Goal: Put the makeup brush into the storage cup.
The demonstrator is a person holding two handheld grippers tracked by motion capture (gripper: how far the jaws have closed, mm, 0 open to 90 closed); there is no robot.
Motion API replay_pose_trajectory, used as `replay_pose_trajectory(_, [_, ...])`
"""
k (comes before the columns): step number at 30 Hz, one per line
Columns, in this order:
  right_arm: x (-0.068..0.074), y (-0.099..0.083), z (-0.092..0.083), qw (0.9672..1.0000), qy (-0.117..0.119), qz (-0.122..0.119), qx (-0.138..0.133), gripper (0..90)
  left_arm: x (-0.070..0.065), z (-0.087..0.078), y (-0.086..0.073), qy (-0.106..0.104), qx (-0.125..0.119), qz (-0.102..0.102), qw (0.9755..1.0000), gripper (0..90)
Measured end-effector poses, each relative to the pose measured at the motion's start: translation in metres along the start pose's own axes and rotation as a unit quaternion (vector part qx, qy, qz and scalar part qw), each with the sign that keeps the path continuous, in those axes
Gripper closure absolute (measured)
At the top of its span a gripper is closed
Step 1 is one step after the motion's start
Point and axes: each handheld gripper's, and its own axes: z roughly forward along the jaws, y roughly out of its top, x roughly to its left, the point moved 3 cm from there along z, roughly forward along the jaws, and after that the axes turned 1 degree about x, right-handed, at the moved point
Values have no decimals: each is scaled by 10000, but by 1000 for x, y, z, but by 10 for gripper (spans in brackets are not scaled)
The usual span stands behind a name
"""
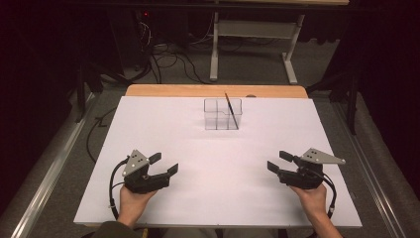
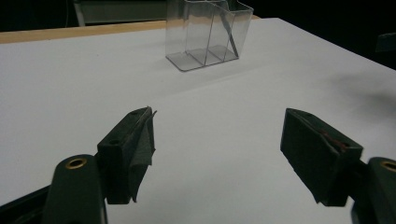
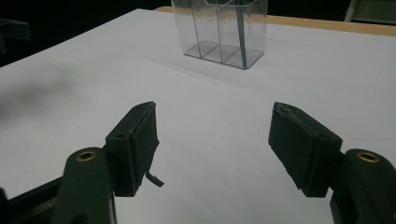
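A clear plastic organiser (image 1: 223, 115) with several compartments stands at the far middle of the white table (image 1: 163, 129). A thin dark stick (image 1: 231, 110) leans inside its right side. The organiser (image 2: 208, 32) appears ahead in the left gripper view with the stick (image 2: 229, 33), and the organiser (image 3: 220, 31) ahead in the right gripper view with the stick (image 3: 240, 32). My left gripper (image 1: 164, 164) rests near the front left, jaws open and empty. My right gripper (image 1: 279, 161) rests near the front right, jaws open and empty. Both point inward toward the table's middle. In their own views the left gripper (image 2: 217, 140) and right gripper (image 3: 215, 135) frame bare white surface.
A wooden edge (image 1: 213, 91) runs along the table's far side. Beyond it stand a white desk frame (image 1: 257, 44) and cables on the floor (image 1: 168, 62). Metal rails (image 1: 54, 163) flank the table. Bare white surface lies between the grippers and the organiser.
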Motion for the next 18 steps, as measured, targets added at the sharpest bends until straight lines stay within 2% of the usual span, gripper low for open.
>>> replay_pose_trajectory(9, [0, -4, 2, 10000, -34, 52, 21, 338, 0, 0, 0, -11, 1, -2, 10000, 264])
replay_pose_trajectory(18, [3, -6, 7, 10000, 15, -20, 24, 330, -1, 1, 0, -21, 4, -1, 10000, 264])
